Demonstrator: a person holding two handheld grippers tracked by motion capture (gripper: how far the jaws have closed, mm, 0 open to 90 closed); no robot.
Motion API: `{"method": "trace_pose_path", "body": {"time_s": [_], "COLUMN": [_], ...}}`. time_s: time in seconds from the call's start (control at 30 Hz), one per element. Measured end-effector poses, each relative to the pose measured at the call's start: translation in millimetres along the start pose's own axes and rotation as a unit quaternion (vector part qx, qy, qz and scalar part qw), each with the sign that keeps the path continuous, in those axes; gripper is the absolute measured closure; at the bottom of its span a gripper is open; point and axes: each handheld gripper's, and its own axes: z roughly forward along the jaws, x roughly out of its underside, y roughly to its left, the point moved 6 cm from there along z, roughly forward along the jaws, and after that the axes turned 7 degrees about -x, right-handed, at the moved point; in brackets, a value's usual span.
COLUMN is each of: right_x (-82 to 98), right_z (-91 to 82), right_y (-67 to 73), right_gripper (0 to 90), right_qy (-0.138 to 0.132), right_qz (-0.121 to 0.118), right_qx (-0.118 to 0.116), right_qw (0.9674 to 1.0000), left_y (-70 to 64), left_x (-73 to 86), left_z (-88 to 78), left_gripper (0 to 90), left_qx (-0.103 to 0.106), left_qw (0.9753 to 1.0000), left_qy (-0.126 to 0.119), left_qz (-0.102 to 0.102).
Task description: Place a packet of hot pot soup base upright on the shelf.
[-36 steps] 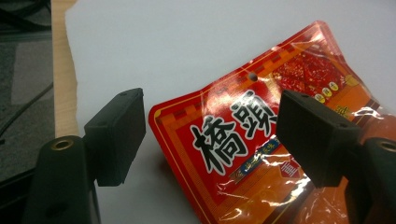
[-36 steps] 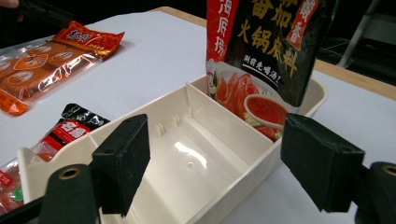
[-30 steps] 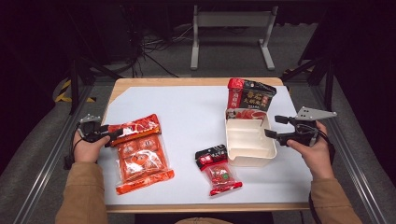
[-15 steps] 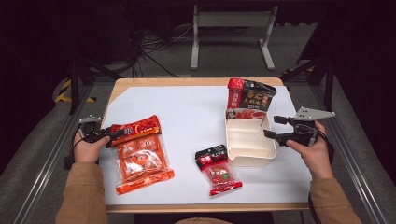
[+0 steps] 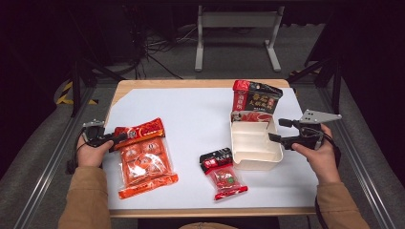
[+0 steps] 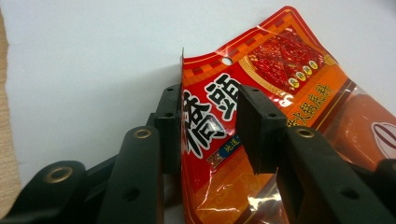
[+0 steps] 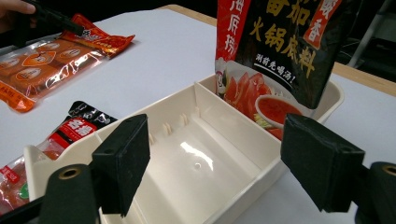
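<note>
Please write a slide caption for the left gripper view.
Left gripper closing on the orange sauce packet above the white table.

Lab: metal rig frame, floor cables, dark surrounds

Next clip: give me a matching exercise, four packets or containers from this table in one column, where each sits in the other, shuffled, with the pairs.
Things:
1. large orange packet
2. small red-and-black packet
3. black-and-red pouch
4. cream tray

Places:
A. standing upright in the tray's far compartment
B. lying flat near the table's front edge, just left of the tray
C. on the table's right side, before the right gripper
D. on the table's left side, its top edge between the left gripper jaws

Pairs: 1-D, 2-B, 3-A, 4-C
</note>
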Motion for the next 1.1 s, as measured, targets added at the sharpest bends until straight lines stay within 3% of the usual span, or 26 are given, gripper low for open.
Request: {"method": "trace_pose_path", "body": {"time_s": [0.3, 0.37, 0.43, 0.63, 0.8, 0.9, 1.1], "right_x": [-0.3, 0.2, 0.1, -0.1, -0.4, -1.3, -2.8], "right_z": [0.7, 1.3, 1.4, 1.7, 1.7, 0.7, -1.0], "right_y": [0.9, 0.8, 0.9, 1.1, 1.7, 2.0, 3.2], "right_gripper": [24.6, 24.6, 24.7, 24.7, 24.7, 26.4, 29.9], "right_qy": [-0.001, 0.000, 0.000, 0.000, -0.001, -0.003, -0.005], "right_qz": [-0.001, -0.001, -0.001, -0.001, 0.001, 0.000, -0.001], "right_qx": [-0.003, -0.003, -0.004, -0.005, -0.006, -0.008, -0.008], "right_qw": [1.0000, 1.0000, 1.0000, 1.0000, 1.0000, 1.0000, 1.0000], "left_y": [-5.1, -7.7, -8.3, -7.7, -8.1, -6.7, -6.5], "left_x": [-1.9, 0.2, 0.8, 4.9, 6.2, 5.0, 2.2], "left_z": [-6.5, -5.9, -4.7, -0.1, 2.3, 1.4, -4.5], "left_gripper": [69.7, 73.9, 75.1, 79.7, 83.5, 86.2, 87.9], "left_qx": [0.036, 0.050, 0.040, 0.043, 0.029, 0.022, 0.028], "left_qw": [0.9993, 0.9987, 0.9991, 0.9988, 0.9990, 0.9993, 0.9995], "left_qy": [-0.008, 0.005, 0.010, 0.022, 0.034, 0.027, 0.012], "left_qz": [-0.002, -0.003, 0.006, -0.001, 0.006, 0.014, 0.004]}}
